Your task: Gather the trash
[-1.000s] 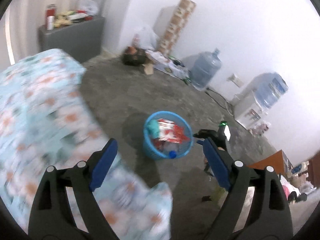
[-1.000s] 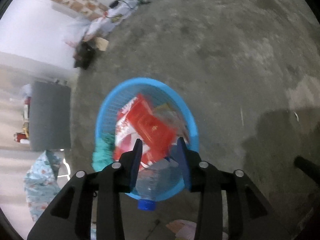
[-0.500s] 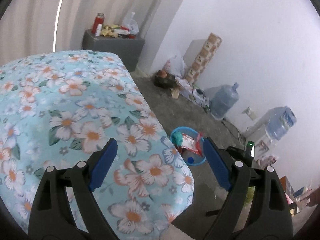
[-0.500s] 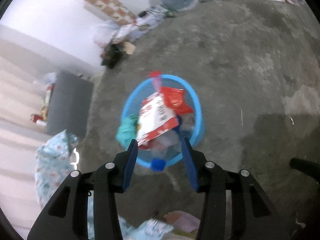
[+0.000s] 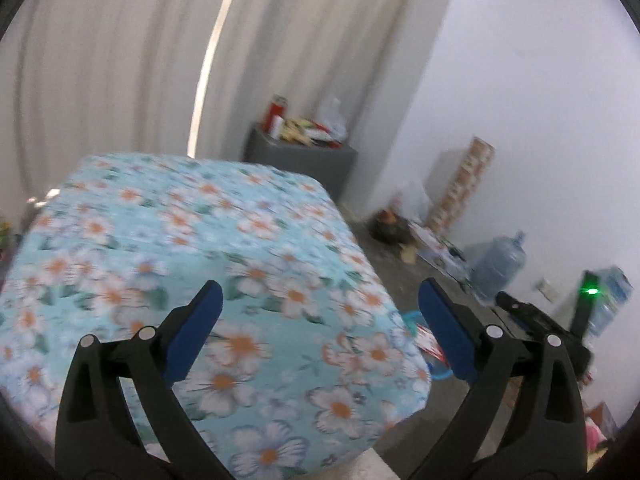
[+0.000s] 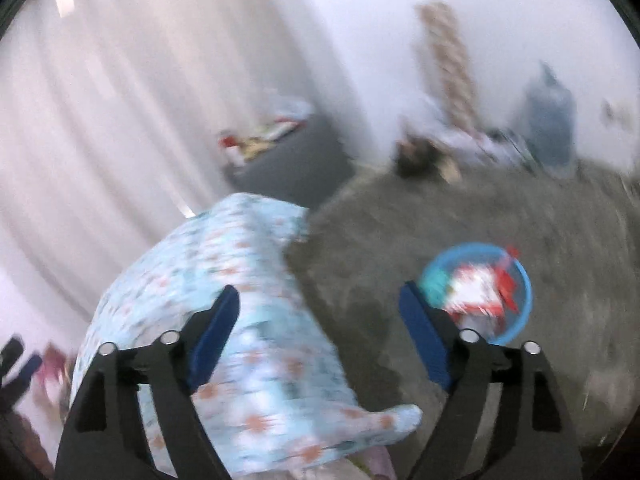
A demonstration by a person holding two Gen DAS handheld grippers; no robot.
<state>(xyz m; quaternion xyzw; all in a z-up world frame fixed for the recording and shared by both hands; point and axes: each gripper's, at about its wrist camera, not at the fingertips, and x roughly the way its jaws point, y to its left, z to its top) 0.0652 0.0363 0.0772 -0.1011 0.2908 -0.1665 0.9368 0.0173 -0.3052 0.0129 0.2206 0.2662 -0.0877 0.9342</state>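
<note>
Both wrist cameras look down over the flowered table [image 5: 224, 264] toward the far wall; the right one, blurred, also takes in the blue basket [image 6: 520, 320].

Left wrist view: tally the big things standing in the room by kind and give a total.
Flowered table cover: 1
Grey cabinet: 1
Water jug on the floor: 1
Blue trash basket, mostly hidden behind the cover: 1
Patterned tall box at the wall: 1
Total: 5
</note>
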